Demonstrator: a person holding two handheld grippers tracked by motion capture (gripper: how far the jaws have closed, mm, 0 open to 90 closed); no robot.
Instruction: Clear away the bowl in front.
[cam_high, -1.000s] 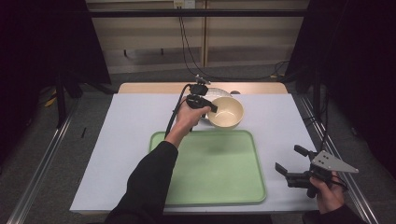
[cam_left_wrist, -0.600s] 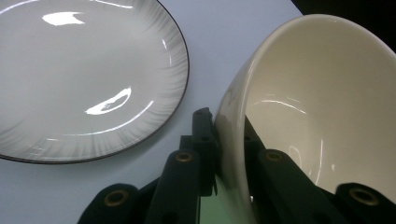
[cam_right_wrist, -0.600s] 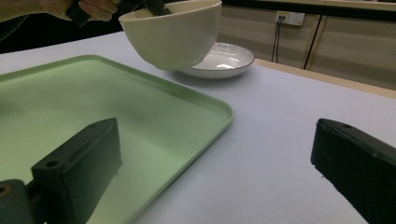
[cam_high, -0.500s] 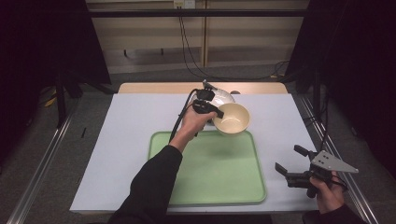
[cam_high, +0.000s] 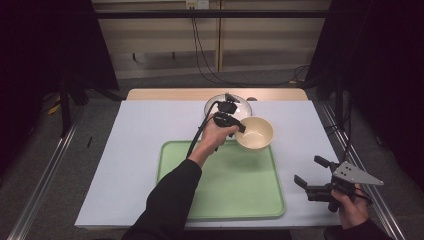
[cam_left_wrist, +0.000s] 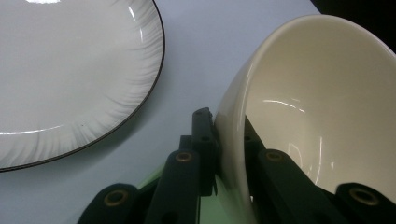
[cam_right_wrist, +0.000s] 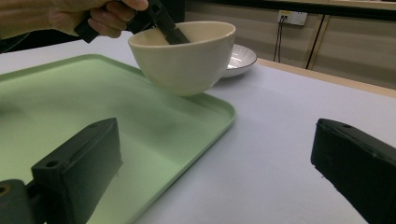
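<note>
Bowl (cam_high: 255, 133) first: my left hand-held gripper (cam_high: 235, 125) pinches its rim wall, one jaw inside and one outside, as the left gripper view shows, so I can carry it by the edge without touching the base. It hangs just clear of the tray (cam_high: 220, 200), over the tray's far corner at about one o'clock, tipped a little so its mouth faces up and slightly toward three o'clock; being round, it has no real long axis, only the upright one through its base. I judge it is being brought onto the tray. At twelve o'clock, just beyond it, the plate (cam_high: 215, 104) lies flat on the desk (cam_high: 125, 150). My right hand-held gripper (cam_high: 312, 181) waits at five o'clock, jaws spread and holding nothing, apart from everything.
</note>
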